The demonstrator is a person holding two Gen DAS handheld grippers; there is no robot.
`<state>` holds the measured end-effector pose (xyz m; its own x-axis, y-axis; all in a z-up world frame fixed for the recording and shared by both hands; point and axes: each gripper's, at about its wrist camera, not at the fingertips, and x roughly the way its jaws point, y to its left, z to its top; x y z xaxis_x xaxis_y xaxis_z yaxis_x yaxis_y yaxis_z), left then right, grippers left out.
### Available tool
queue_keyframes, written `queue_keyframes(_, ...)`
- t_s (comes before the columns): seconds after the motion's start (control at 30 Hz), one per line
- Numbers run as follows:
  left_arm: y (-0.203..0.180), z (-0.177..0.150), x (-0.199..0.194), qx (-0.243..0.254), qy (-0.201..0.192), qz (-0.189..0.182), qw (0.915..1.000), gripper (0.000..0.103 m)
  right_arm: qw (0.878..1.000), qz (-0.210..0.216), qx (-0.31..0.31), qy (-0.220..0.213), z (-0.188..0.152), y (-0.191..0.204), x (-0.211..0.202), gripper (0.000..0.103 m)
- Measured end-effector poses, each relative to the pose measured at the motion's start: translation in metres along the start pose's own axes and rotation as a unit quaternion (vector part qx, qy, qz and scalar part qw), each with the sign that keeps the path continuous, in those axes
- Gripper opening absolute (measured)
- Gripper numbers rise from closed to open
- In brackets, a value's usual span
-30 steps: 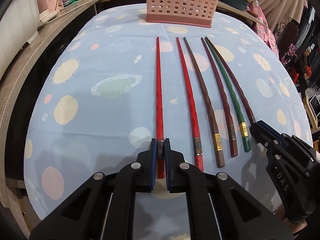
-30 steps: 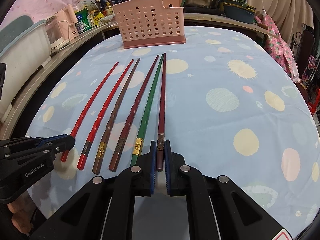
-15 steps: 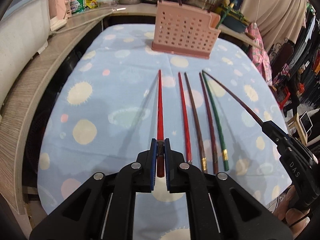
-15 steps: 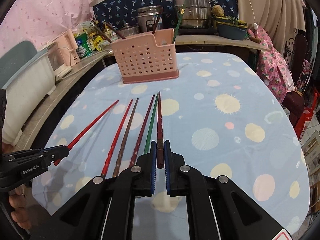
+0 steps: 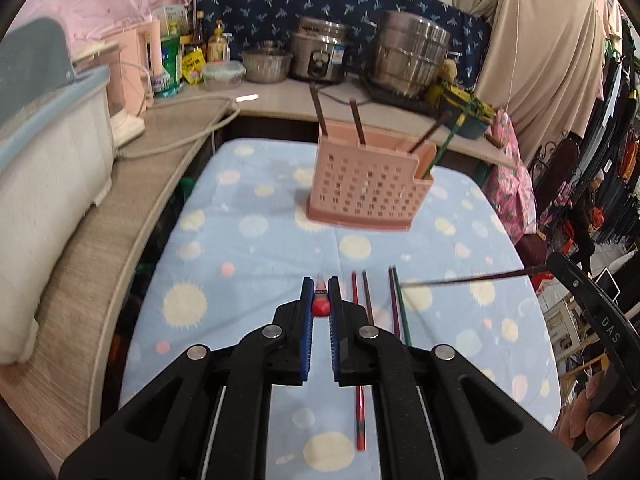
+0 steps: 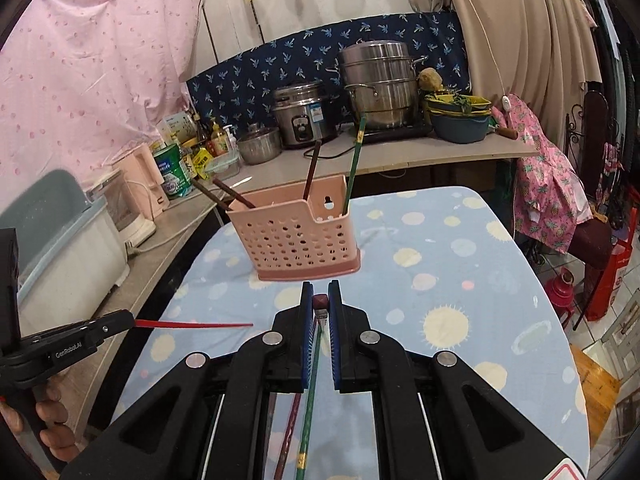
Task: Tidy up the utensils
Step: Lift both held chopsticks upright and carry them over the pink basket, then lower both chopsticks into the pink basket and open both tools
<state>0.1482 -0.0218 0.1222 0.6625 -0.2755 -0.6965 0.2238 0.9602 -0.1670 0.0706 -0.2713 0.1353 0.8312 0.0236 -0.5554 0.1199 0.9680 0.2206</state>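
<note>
The left gripper [image 5: 320, 300] pinches the butt of a slender glossy red chopstick [image 6: 192, 324], held above the surface's [image 5: 260, 248] spotted blue cloth. The right gripper [image 6: 320, 304] is clamped on a thin dark maroon chopstick [image 5: 460, 279], also aloft. Four tapered chopsticks [image 5: 396, 304] lie at the near edge; a perforated pink plastic basket [image 6: 296, 240] stands toward the far edge.

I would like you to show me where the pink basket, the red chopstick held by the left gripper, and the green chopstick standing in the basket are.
pink basket [image 6: 296, 240]: right wrist view, perforated front wall.
red chopstick [image 6: 192, 324]: right wrist view, middle of shaft.
green chopstick [image 6: 355, 160]: right wrist view, shaft above the rim.
</note>
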Motion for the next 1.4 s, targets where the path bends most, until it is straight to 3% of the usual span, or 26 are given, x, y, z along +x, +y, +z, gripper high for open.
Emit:
queue_keyframes(0.2, -0.007, 0.042, 0.005, 0.003, -0.026, 0.004, 0.9997, 0.007, 1.000, 0.006, 0.008, -0.021, 0.030, 0.001, 0.007, 0.007)
queue_keyframes(0.47, -0.023, 0.096, -0.001, 0.005, -0.064, -0.020, 0.9977, 0.007, 0.997, 0.025, 0.020, -0.064, 0.082, 0.005, 0.009, 0.007)
queue_keyframes(0.77, -0.047, 0.170, -0.020, -0.007, -0.138, -0.047, 0.9892, 0.007, 0.991, 0.049, 0.037, -0.122, 0.156, 0.010, 0.014, 0.007)
queue_keyframes(0.97, -0.056, 0.206, -0.007, -0.009, -0.170, -0.047, 0.9843, 0.007, 0.987, 0.053, 0.051, -0.143, 0.198, 0.013, 0.036, 0.007)
queue_keyframes(1.17, -0.055, 0.220, 0.033, -0.014, -0.153, -0.037, 0.9874, 0.007, 0.990, 0.043, 0.043, -0.126, 0.208, 0.019, 0.080, 0.007)
queue_keyframes(1.4, -0.049, 0.211, 0.075, -0.014, -0.116, -0.029, 0.9928, 0.007, 0.996, 0.033, 0.038, -0.078, 0.187, 0.016, 0.130, 0.007)
